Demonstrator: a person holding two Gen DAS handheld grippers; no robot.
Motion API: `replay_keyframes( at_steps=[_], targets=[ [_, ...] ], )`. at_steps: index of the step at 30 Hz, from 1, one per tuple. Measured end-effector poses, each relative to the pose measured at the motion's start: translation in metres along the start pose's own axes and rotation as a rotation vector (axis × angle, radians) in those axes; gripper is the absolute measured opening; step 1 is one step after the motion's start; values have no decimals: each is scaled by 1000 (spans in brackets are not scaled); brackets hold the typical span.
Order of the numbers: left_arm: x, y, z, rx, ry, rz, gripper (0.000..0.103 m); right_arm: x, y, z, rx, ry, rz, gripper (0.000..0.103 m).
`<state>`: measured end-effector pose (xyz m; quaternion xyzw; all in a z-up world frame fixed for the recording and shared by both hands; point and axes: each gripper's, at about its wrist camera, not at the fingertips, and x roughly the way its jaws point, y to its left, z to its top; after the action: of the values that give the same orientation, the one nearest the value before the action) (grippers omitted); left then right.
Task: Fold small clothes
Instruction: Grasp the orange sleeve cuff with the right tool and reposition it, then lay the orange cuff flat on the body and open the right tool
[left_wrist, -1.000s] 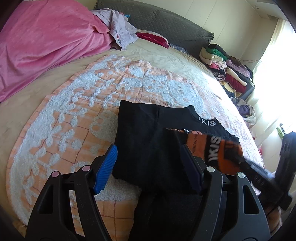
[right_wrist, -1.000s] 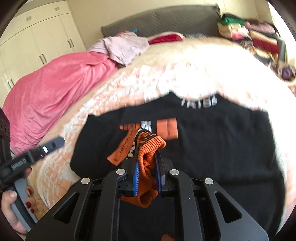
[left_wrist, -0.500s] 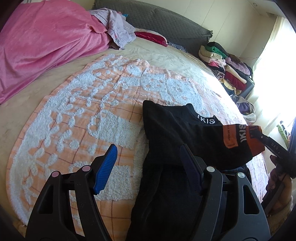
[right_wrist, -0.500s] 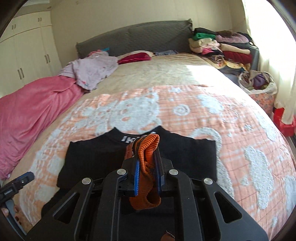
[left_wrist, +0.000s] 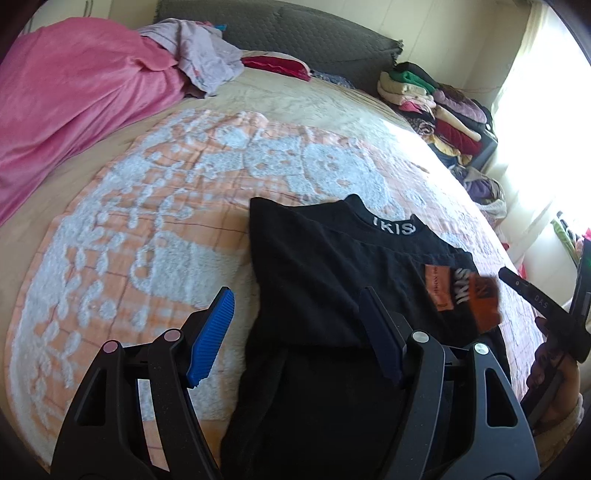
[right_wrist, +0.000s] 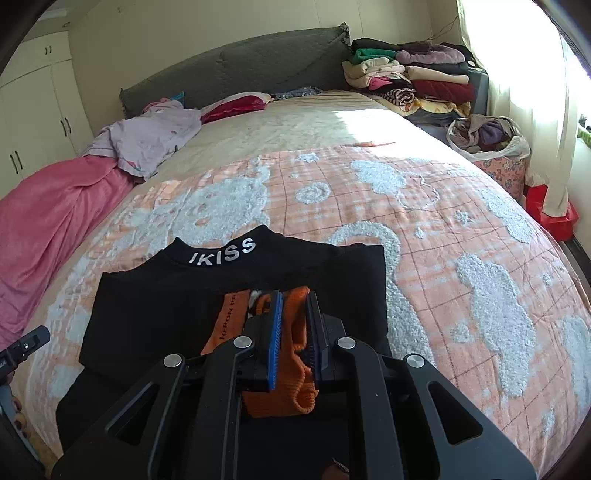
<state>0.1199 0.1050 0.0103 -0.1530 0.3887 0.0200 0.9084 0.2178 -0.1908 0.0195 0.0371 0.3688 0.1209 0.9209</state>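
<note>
Here: right gripper (right_wrist: 294, 314) clenched on orange cuff (right_wrist: 291, 354) over black shirt (right_wrist: 236, 280); left gripper (left_wrist: 295, 325) released, straddling shirt's left edge; blanket (right_wrist: 461, 229) bare rightward.

The black top (right_wrist: 155, 306) looked like matt, smooth knit cloth, with white lettering printed on its collar. Its orange cuff (right_wrist: 291, 369), at lower centre of the right wrist view, was coarse ribbed knit. The blanket (right_wrist: 443, 229) under it was peach cloth with raised, fluffy white tufting. At the upper left of the left wrist view the pink cover (left_wrist: 74, 96) had a soft sheen. The headboard (right_wrist: 229, 70) was dull grey quilted fabric. The left gripper (left_wrist: 295, 332) was matt black plastic with ridged blue pads and bright metal pins.
</note>
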Motion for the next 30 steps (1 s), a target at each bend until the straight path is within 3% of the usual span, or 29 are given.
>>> replay_keyframes(
  at_steps=[9, 11, 13, 18, 24, 30],
  targets=[
    [35, -41, 4, 119, 60, -21, 62, -4, -5, -9, -8, 23, 3, 17],
    [45, -47, 6, 135, 81, -36, 57, -1, 1, -13, -29, 44, 27, 28],
    [58, -51, 5, 156, 112, -35, 48, 2, 11, -19, -57, 63, 43, 30],
    [91, -40, -7, 171, 225, -3, 46, 11, 41, -29, -140, 105, 83, 30],
    [91, -34, -12, 160, 219, -21, 46, 30, 83, -37, -215, 158, 140, 30],
    [90, -34, -12, 163, 217, -26, 46, 58, 94, -45, -252, 252, 98, 35]
  ],
)
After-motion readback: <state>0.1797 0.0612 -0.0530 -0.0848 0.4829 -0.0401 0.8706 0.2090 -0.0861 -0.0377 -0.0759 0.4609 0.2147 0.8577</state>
